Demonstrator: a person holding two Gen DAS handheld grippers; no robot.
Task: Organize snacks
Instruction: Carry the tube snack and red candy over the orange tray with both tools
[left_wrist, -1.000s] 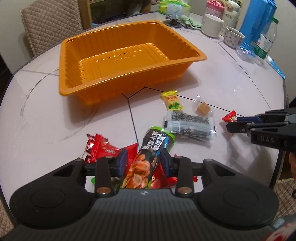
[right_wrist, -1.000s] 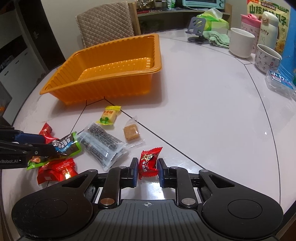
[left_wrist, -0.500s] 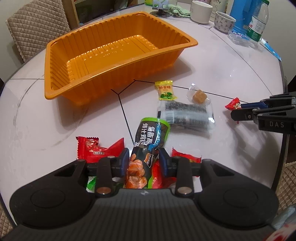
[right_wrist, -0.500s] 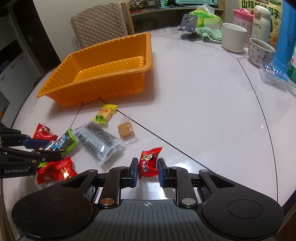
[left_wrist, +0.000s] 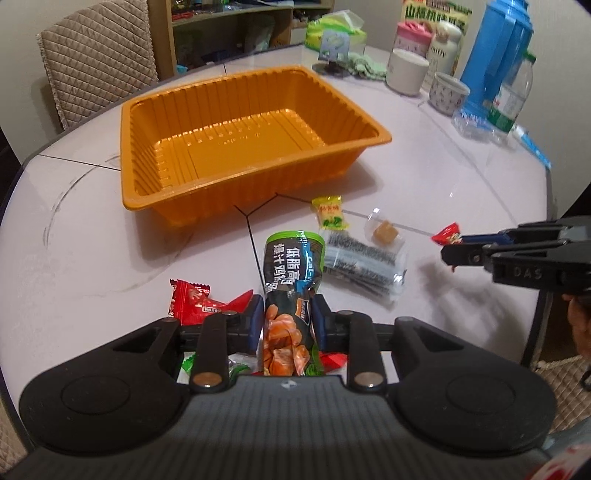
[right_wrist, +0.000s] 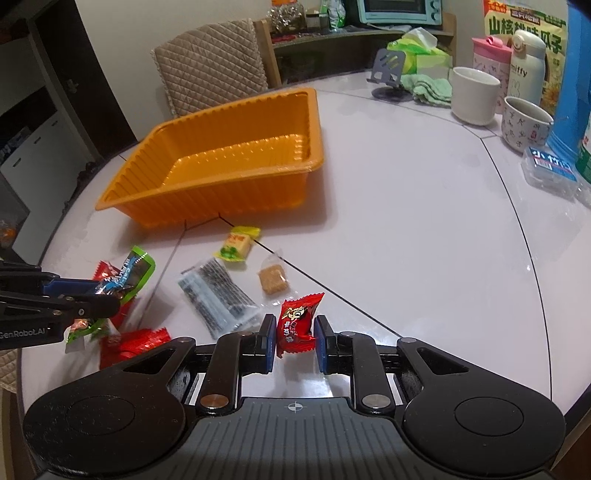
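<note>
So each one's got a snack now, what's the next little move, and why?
Probably carry both over the orange tray and let go: the left hand-held gripper is closing on the green-topped packet, the right hand-held gripper pinches a red candy.

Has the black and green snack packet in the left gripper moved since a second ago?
Yes. The black and green snack packet has lifted off the red wrappers as the jaws close on it, its green end now tilted toward the orange plastic tray.

tray (left_wrist: 236, 122): orange, ribbed | pouch (left_wrist: 291, 273): black-green, white script | candy (right_wrist: 297, 321): red | chair (right_wrist: 214, 61): beige quilted | table (right_wrist: 406, 221): white, black lines
</note>
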